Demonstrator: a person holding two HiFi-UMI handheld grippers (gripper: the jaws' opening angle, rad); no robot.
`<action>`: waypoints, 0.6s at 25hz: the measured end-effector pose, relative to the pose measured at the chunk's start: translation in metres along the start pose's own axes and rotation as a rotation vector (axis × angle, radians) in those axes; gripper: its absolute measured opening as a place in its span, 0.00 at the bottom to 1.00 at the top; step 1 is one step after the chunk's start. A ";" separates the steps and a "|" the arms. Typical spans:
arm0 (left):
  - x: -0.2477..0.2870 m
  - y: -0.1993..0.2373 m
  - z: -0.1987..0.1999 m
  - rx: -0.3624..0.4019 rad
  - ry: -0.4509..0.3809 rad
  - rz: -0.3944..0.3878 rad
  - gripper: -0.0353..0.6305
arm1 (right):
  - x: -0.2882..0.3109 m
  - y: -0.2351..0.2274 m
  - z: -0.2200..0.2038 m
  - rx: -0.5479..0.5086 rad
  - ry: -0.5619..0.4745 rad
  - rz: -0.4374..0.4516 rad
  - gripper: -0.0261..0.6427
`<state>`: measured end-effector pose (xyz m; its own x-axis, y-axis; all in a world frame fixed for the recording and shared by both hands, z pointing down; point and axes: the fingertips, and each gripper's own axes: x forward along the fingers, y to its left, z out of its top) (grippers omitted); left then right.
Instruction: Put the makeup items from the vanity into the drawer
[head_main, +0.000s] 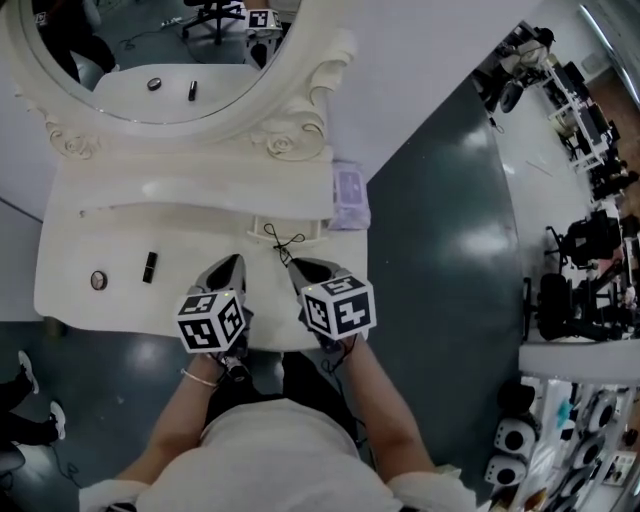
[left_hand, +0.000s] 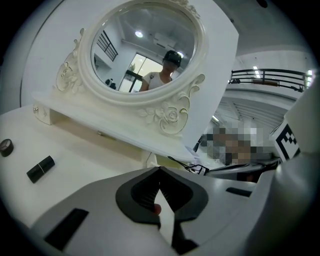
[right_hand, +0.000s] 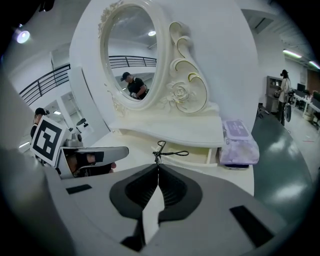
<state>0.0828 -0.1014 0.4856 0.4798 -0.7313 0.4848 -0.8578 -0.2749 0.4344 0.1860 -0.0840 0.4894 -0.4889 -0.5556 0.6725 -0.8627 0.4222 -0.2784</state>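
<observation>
A thin black eyelash curler (head_main: 281, 242) (right_hand: 166, 151) sticks out from the tips of my right gripper (head_main: 296, 266) (right_hand: 158, 165), which is shut on its near end. The curler hangs over the small open drawer (head_main: 312, 232) (right_hand: 214, 155) under the vanity's shelf. My left gripper (head_main: 236, 262) (left_hand: 160, 170) is just to the left, shut with nothing in it. On the left of the white vanity top (head_main: 70, 290) lie a black lipstick (head_main: 150, 266) (left_hand: 40, 169) and a small round compact (head_main: 98, 280) (left_hand: 6, 147).
A large oval mirror (head_main: 160, 50) with a carved white frame stands at the back of the vanity. A purple pack of wipes (head_main: 350, 195) (right_hand: 239, 142) lies on its right end. To the right is dark floor, then desks and chairs (head_main: 590, 250).
</observation>
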 end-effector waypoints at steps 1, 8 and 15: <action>0.001 0.001 0.000 -0.008 0.000 0.004 0.06 | 0.001 -0.002 0.000 0.000 0.008 0.000 0.07; 0.010 0.007 0.001 -0.061 -0.005 0.020 0.06 | 0.011 -0.016 0.003 0.021 0.054 -0.005 0.07; 0.019 0.013 0.010 -0.093 -0.027 0.044 0.06 | 0.023 -0.026 0.010 0.052 0.117 -0.001 0.07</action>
<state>0.0786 -0.1248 0.4932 0.4359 -0.7582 0.4849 -0.8564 -0.1839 0.4824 0.1960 -0.1150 0.5047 -0.4721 -0.4677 0.7472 -0.8702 0.3824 -0.3105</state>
